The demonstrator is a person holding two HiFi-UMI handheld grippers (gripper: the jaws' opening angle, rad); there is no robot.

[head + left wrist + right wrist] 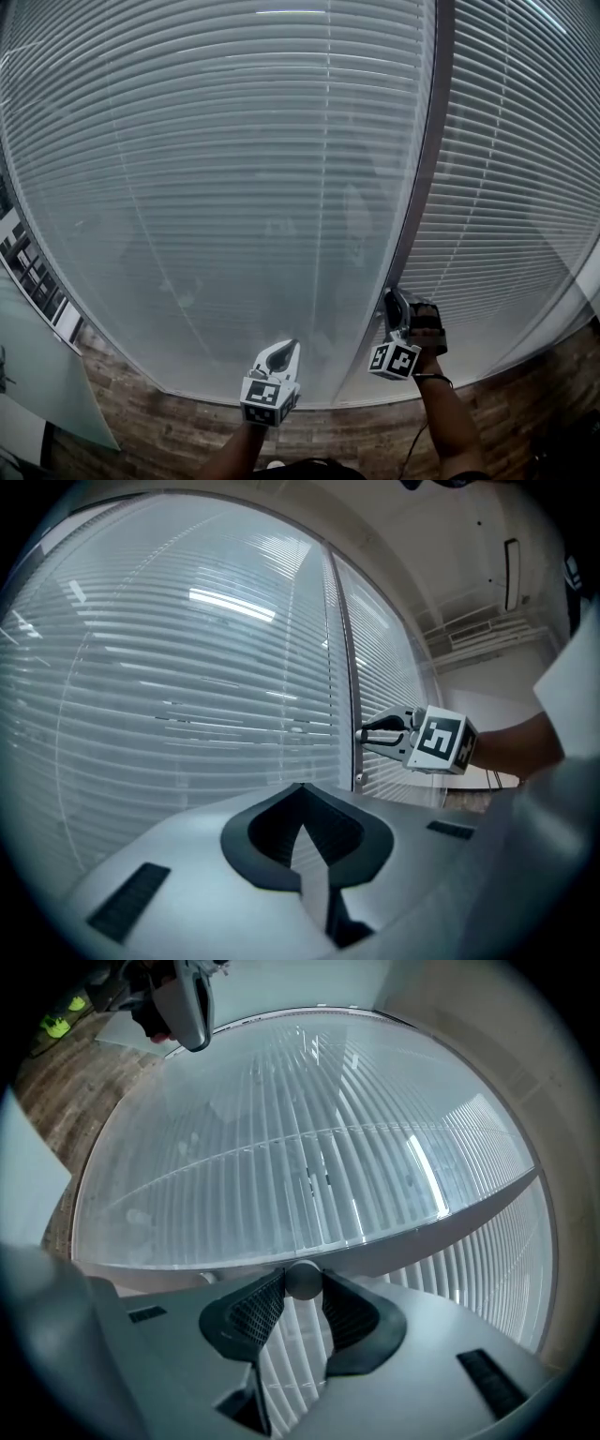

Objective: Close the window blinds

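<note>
Right gripper (302, 1290) clamps the round knob (302, 1277) at lower centre, presumably to turn the blinds (234, 187) shut; left gripper (300, 789) waits clenched, empty.

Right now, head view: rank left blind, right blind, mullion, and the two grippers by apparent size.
1. left blind
2. right blind
3. mullion
4. left gripper and right gripper: look alike, no ranking; both sit nearest the camera, inflating them.
</note>
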